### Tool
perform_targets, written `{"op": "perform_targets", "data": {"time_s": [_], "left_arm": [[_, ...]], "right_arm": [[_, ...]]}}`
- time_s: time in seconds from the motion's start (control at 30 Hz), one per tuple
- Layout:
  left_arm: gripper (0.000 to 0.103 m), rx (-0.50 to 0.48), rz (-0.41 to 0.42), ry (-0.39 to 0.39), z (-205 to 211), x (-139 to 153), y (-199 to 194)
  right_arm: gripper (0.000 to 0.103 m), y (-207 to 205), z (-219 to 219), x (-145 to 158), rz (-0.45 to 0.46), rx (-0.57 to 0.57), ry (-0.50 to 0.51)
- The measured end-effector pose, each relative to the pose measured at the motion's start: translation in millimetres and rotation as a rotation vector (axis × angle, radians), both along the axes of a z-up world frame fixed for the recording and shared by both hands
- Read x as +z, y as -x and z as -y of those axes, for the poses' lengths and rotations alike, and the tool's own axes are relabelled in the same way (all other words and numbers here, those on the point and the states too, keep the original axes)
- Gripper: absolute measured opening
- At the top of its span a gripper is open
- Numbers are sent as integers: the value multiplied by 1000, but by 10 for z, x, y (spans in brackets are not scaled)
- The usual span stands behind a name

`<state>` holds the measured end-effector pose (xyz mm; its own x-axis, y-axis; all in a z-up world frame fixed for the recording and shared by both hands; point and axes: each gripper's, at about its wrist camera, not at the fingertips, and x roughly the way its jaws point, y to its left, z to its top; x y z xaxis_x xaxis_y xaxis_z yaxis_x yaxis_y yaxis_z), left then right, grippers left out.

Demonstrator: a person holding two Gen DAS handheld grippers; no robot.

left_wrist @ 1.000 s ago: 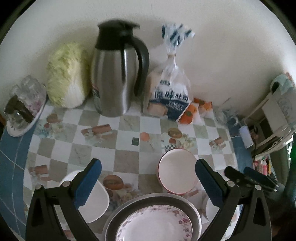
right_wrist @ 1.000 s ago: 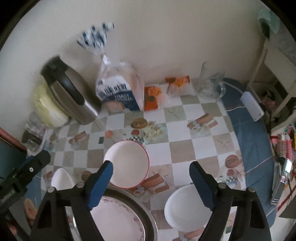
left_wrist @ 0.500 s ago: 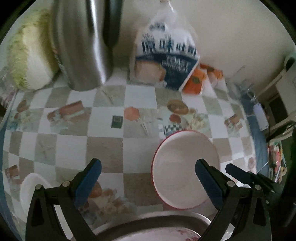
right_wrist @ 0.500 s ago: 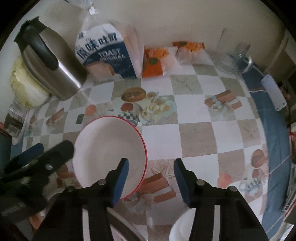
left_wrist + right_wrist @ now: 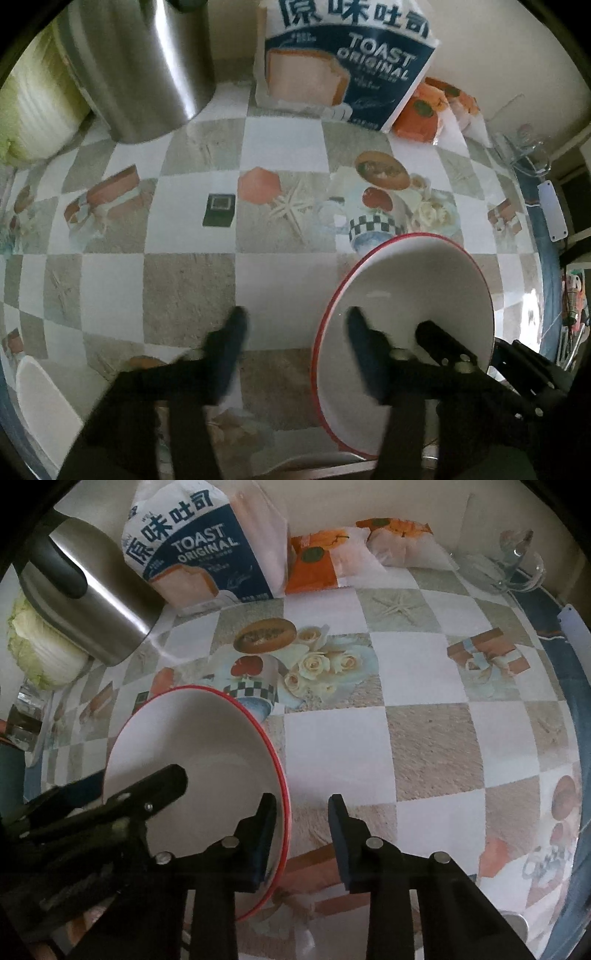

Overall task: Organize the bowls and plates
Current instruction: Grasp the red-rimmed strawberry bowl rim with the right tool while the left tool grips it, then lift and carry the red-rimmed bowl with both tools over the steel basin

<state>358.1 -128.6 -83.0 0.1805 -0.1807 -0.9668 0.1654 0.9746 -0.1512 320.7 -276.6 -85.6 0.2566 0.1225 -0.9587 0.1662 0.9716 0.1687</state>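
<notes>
Red-rimmed bowl (image 5: 192, 753): seated on the checked tablecloth (image 5: 436, 738), at 9 o'clock in the right view.
Right gripper (image 5: 303, 830): half open — rim straddled, nothing gripped.
Left gripper (image 5: 295, 336): likewise straddling, unclosed.
Advice: rim should be seated deep before closing — slip avoided.

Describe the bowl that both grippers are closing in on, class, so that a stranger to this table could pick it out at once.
Start from the blue toast bag against the back wall, then come forward across the checked tablecloth. The red-rimmed bowl sits there, with the right gripper straddling its rim and the left gripper doing likewise. Its thin red edge sets it apart from the plain white dish nearby.
</notes>
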Motion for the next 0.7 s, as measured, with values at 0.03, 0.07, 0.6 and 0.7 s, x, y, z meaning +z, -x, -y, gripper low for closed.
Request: {"op": "perform_targets", "data": {"time_s": [0.03, 0.07, 0.6, 0.7], "left_arm": [[44, -2, -8, 13, -4, -14, -5], [39, -5, -14, 21, -6, -28, -5], [10, -68, 29, 26, 120, 26, 106], [10, -79, 58, 37, 180, 153, 119]], "right_arm": [[29, -9, -2, -2, 3, -2, -5], [29, -17, -10, -7, 4, -3, -6], [10, -22, -64, 58, 50, 9, -1], [10, -9, -11, 197, 80, -1, 0]]}}
